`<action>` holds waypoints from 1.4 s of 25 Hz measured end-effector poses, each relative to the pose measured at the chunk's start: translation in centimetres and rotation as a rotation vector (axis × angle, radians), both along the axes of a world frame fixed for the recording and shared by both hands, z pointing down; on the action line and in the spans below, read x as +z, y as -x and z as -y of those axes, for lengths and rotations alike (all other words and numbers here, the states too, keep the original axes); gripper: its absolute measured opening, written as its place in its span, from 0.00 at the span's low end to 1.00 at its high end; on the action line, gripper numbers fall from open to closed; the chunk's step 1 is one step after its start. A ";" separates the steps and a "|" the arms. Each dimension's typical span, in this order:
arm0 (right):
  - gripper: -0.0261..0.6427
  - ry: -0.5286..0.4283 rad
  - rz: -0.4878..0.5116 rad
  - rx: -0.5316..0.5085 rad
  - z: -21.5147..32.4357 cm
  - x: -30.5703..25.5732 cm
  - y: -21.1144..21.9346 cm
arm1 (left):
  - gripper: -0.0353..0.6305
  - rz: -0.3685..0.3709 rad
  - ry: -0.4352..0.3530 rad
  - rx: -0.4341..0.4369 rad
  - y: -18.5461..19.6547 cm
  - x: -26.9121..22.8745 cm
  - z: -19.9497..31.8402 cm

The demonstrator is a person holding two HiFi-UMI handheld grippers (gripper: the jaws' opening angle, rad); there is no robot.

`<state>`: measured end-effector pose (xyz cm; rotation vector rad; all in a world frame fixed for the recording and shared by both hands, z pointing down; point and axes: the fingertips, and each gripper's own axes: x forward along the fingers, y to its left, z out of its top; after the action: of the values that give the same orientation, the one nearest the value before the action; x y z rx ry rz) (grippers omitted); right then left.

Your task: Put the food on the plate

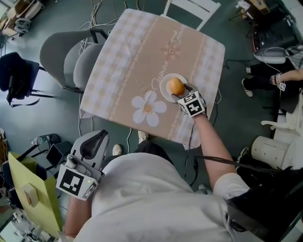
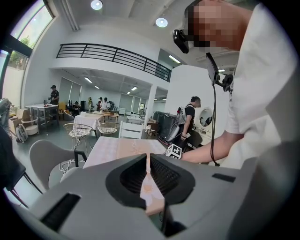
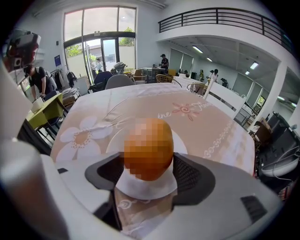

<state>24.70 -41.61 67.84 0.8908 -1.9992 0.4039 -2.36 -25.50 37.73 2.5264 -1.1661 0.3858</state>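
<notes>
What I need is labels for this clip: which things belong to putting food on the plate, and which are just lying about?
In the job: orange food; right gripper, jaws on it; white plate beneath.
Lying about: left gripper, jaws shut, off the table; grey chairs; white chair.

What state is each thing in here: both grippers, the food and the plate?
Left gripper: jaws together, empty, held away from the table.
Right gripper: jaws closed on the orange food.
Orange food: gripped, over the plate.
Plate: flat on the tablecloth, nothing else on it.
</notes>
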 end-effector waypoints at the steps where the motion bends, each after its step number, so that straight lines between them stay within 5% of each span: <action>1: 0.54 -0.003 -0.001 0.002 0.0 0.0 -0.1 | 0.07 -0.003 0.001 0.000 -0.1 0.0 0.0; 22: 0.54 -0.017 0.010 0.048 -1.1 -0.6 -0.8 | 0.07 0.006 -0.014 0.047 0.0 -0.2 -0.9; 33: 0.54 -0.090 0.074 0.217 -7.8 -4.4 -1.9 | 0.07 -0.027 -0.035 0.199 -0.4 -0.6 -3.2; 35: 0.48 -0.106 0.083 0.240 -9.9 -5.5 -1.3 | 0.07 -0.031 -0.041 0.233 -0.1 -0.8 -4.1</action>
<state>25.96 -31.66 62.36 1.2037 -2.0100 0.4793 -2.29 -21.44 36.91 2.7024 -0.8785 0.3813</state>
